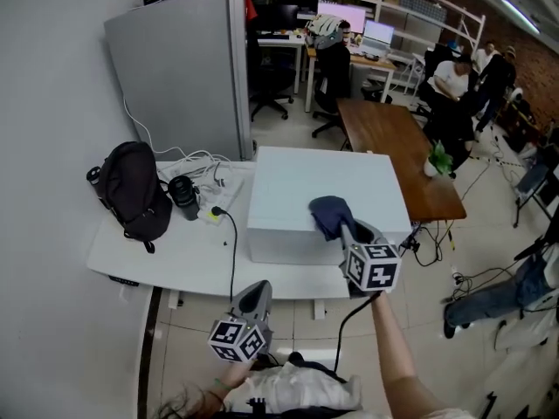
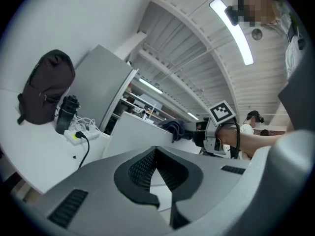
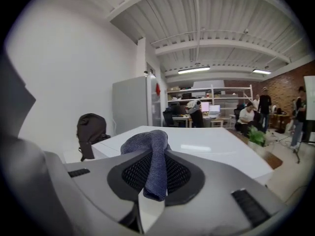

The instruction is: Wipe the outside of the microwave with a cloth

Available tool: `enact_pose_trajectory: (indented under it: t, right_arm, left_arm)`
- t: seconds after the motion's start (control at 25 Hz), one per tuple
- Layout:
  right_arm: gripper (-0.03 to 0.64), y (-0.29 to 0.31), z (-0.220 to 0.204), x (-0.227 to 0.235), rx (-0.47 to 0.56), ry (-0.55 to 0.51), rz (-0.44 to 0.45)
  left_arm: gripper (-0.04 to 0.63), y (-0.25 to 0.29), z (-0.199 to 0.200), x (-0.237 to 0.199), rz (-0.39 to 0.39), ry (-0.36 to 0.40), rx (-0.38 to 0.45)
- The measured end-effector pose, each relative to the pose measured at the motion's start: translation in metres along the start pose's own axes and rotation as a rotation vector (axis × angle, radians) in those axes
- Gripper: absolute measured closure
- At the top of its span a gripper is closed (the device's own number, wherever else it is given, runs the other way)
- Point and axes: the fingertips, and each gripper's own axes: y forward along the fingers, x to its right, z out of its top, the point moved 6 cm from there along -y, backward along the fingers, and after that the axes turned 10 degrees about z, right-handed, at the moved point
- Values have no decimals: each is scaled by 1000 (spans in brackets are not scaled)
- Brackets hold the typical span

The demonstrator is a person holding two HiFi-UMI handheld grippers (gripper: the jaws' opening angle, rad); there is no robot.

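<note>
Right gripper view: right hand-held gripper [image 3: 147, 200] clamps woven blue cloth [image 3: 153, 156]; left hand-held gripper [image 2: 165, 205] closed, empty.

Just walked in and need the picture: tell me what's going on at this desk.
A person holds a gripper in each hand. The right gripper is shut on a dark blue cloth that rests on top of the white microwave, near its front edge, so the wiping seems to be under way. The left gripper hangs low in front of the desk, fingers together with nothing between them.
</note>
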Motion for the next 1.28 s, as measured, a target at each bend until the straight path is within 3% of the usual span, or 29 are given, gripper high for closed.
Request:
enact_pose_trajectory:
  t: [0.24, 0.44, 0.56, 0.68, 0.84, 0.96, 1.08, 1.2, 1.28]
  right_arm:
    - [543, -98, -22, 120, -6, 76, -314]
    - [545, -124, -22, 140, 12, 85, -344]
    - [545, -116, 12, 113, 121, 81, -279]
    - [545, -84, 59, 65, 237, 44, -136]
    - [545, -12, 102, -3, 278, 14, 74]
    - [545, 51, 113, -60, 226, -19, 221]
    - [545, 111, 100, -108, 98, -92, 322]
    - [545, 150, 73, -124, -46, -159, 339]
    - [543, 154, 62, -115, -90, -162, 318]
  left_arm:
    - [604, 13, -10, 13, -46, -2, -34]
    - [604, 22, -13, 21, -72, 4, -50]
    - [604, 23, -15, 21, -74, 10, -56]
    - [604, 22, -13, 17, -63, 15, -60]
    - [604, 14, -4, 9, -30, 20, -37]
    - [604, 6, 1, 2, -2, 22, -18]
    - [604, -1, 5, -9, 38, 16, -2]
    - [604, -8, 12, -21, 78, 5, 25]
    - [604, -13, 15, -27, 99, 3, 39]
